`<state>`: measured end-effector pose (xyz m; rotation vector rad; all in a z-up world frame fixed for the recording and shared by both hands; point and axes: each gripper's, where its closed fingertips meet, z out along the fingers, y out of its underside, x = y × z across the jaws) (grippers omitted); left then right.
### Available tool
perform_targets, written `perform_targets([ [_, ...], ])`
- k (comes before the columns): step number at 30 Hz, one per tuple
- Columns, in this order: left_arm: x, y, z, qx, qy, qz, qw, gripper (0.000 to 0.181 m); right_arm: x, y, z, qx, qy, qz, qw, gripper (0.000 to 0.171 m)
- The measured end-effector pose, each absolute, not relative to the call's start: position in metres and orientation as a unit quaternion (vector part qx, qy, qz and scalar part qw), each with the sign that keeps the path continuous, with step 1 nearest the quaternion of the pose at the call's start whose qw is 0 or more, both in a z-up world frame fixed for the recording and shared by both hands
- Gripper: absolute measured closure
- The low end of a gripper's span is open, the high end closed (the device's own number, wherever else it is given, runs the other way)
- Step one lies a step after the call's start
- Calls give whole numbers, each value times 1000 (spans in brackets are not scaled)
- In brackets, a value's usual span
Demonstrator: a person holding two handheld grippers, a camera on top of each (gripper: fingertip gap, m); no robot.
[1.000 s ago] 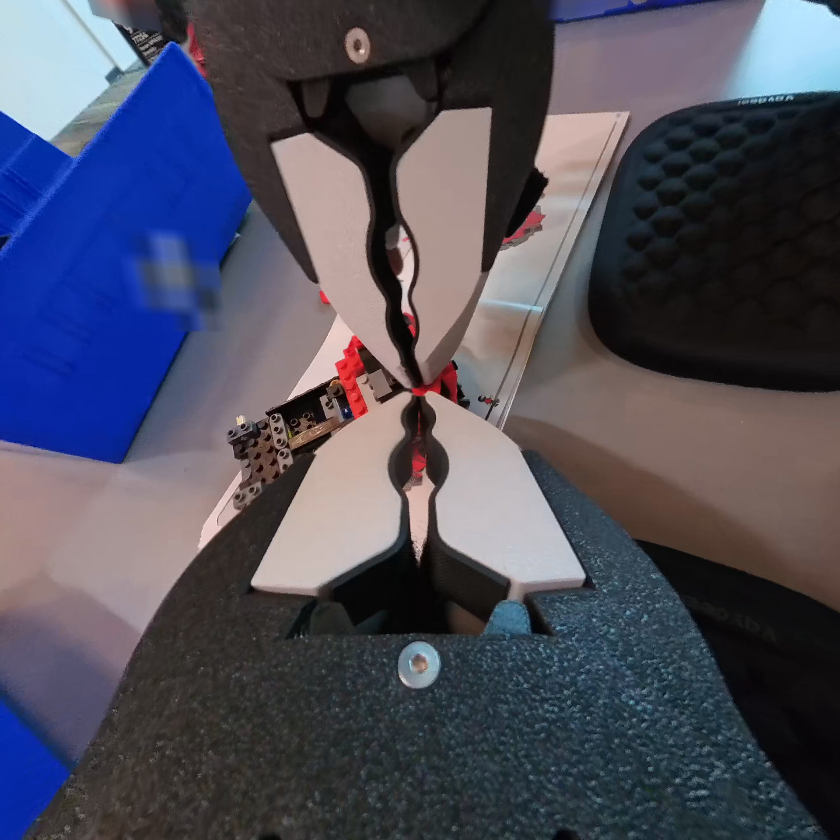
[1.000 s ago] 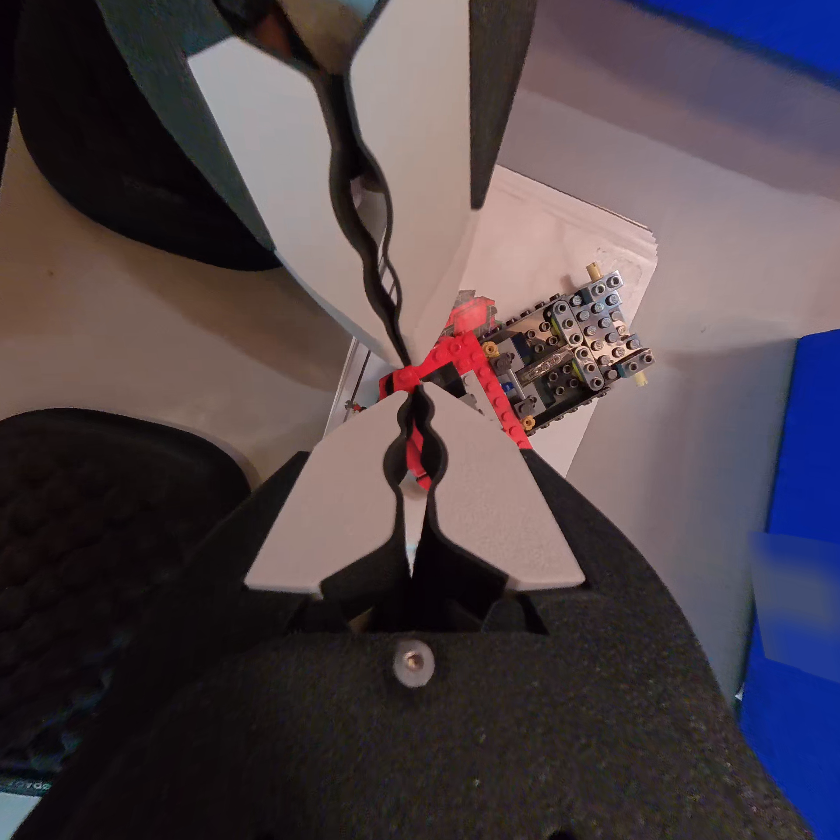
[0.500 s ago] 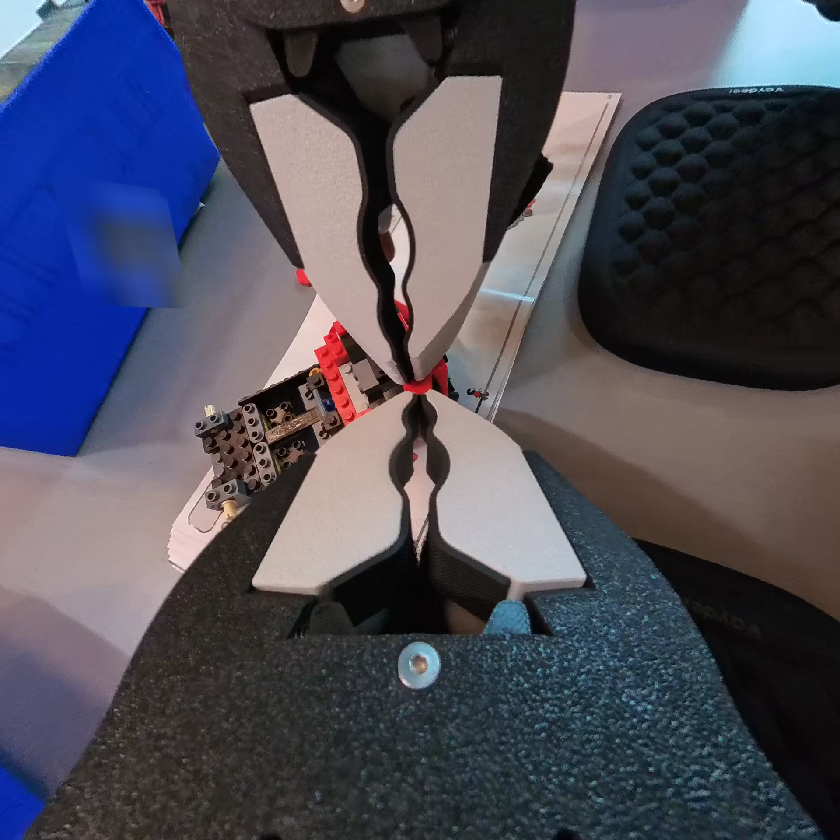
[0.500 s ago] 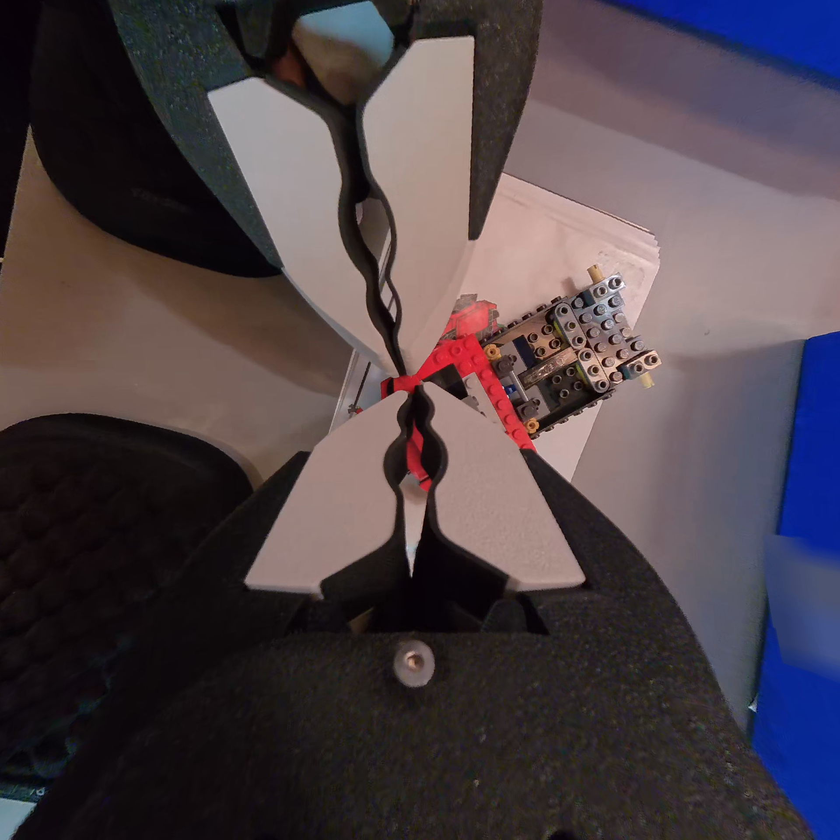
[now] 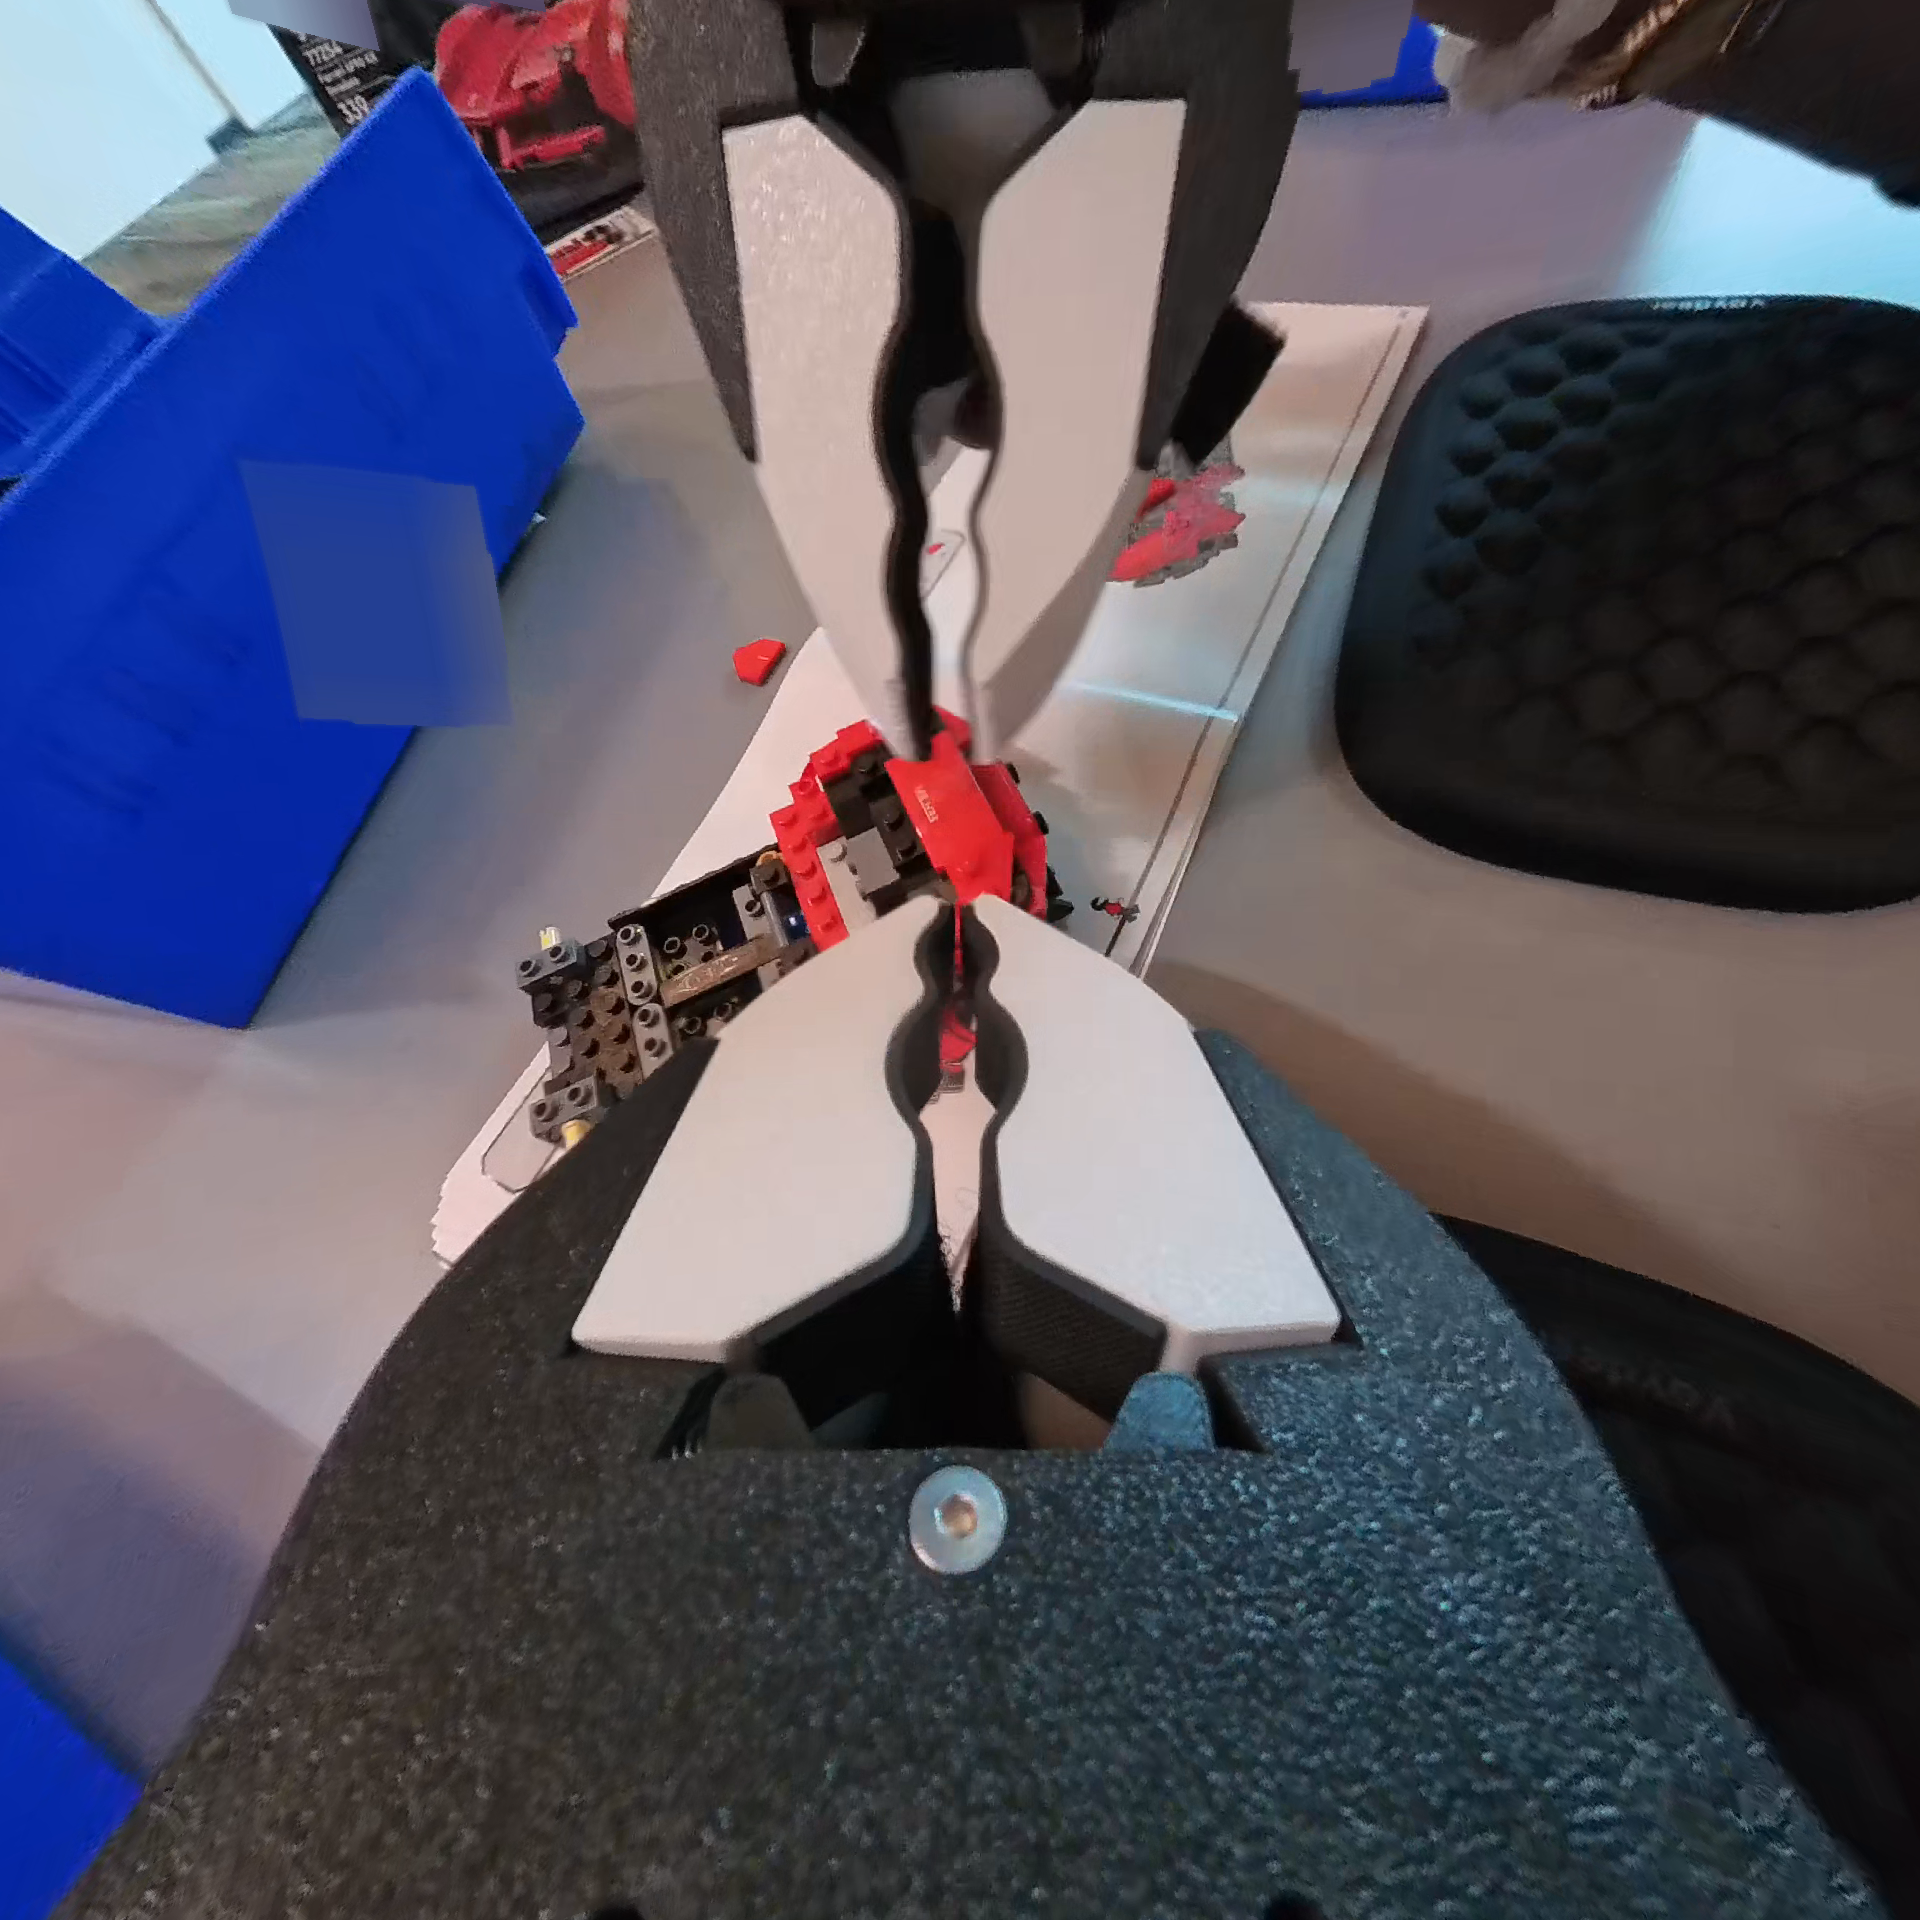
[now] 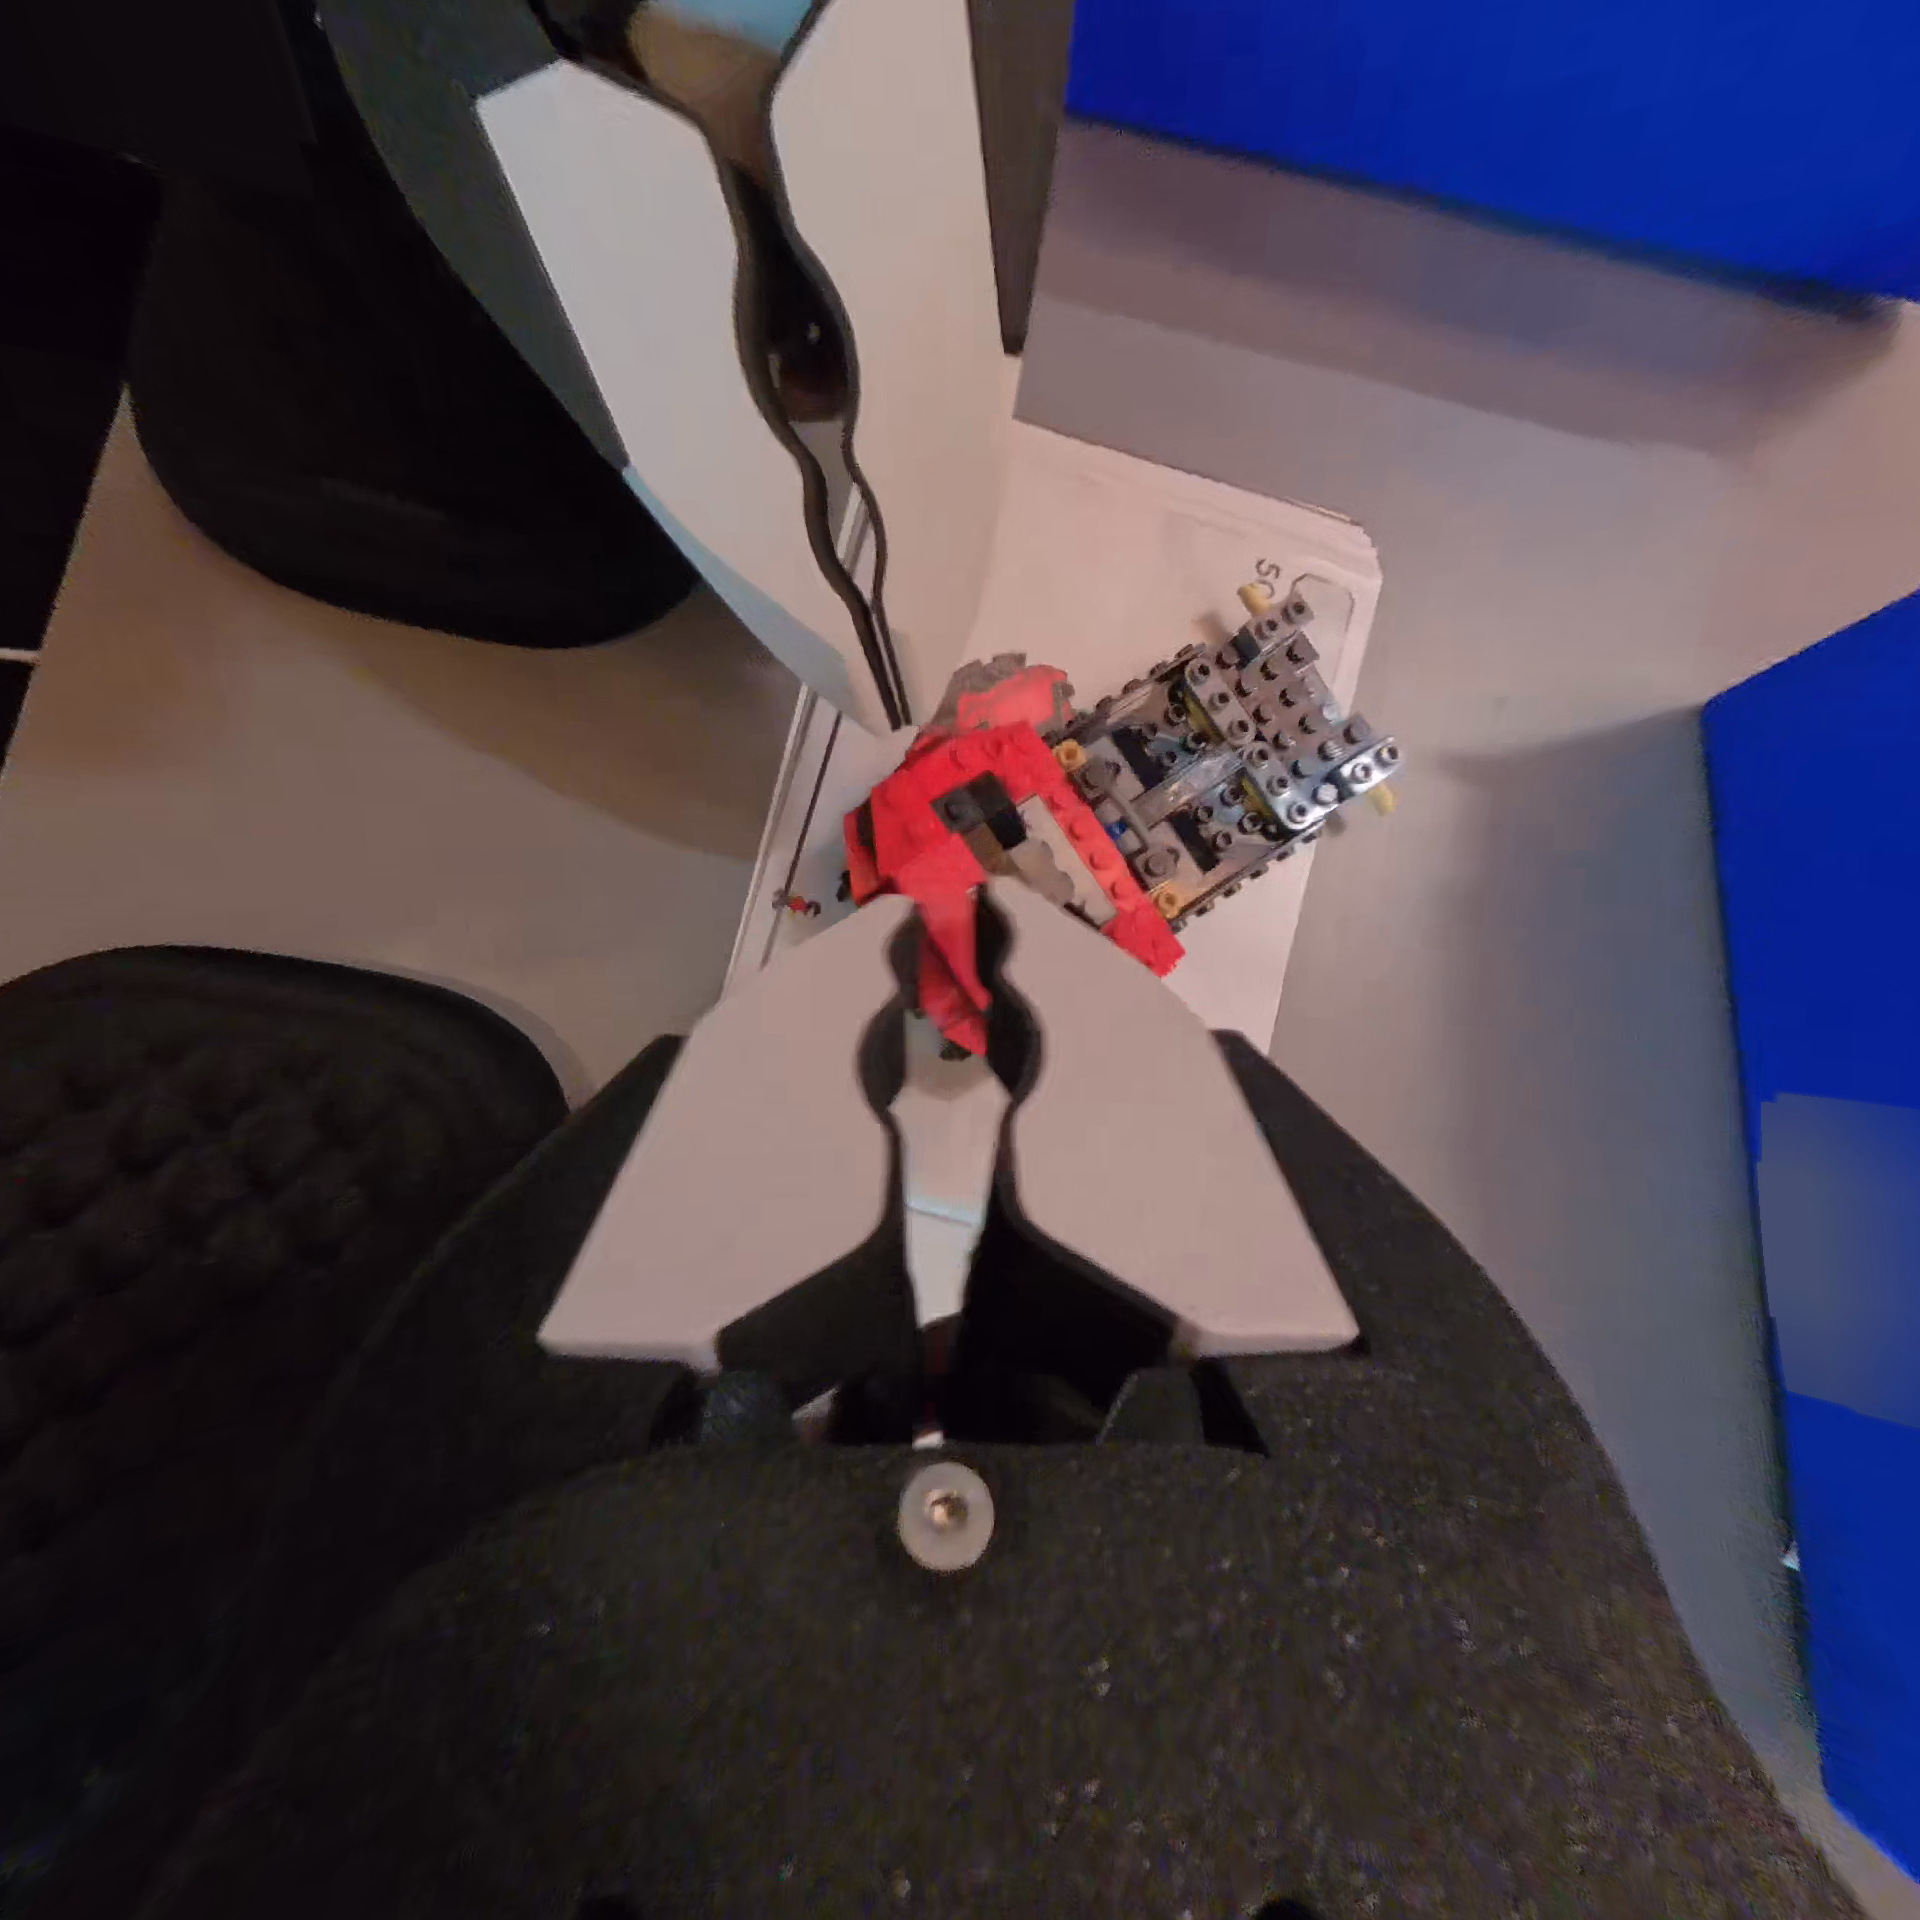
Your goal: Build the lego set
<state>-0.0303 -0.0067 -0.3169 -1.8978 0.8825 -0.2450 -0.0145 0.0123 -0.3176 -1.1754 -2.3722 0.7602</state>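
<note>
Two tongs tip to tip: left tongs (image 5: 954,914) and right tongs (image 6: 940,914) each clamp red-and-grey lego model (image 5: 894,821) above booklet (image 5: 1195,665).

Office/lab desk: blue bins (image 5: 260,582), black wrist pads (image 5: 1662,603) (gel type).

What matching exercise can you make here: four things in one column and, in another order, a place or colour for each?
1. lego model
2. loose red piece
3. honeycomb pad
4. bin

A. black, right of the booklet in the left wrist view
B. blue, at that view's left edge
C. red at one end, grey at the other
D. alone on the table, beside the booklet

Pairs: 1-C, 2-D, 3-A, 4-B
</note>
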Motion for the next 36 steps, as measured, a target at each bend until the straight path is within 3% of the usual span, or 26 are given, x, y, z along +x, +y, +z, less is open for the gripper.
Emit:
perform_targets([
  [8,-28,-8,-327,-784,393,-68,476,170,-7,23,-321,-412,-846,267,208,134],
  [12,-29,-5,-328,-784,395,-48,477,169,-13,13,-326,-373,-864,259,216,140],
  [16,-26,-4,-327,-778,400,-43,482,172,-20,3,-326,-349,-870,275,215,160],
  [36,-26,-4,-329,-783,398,-56,474,175,-20,0,-327,-335,-875,289,197,163],
])
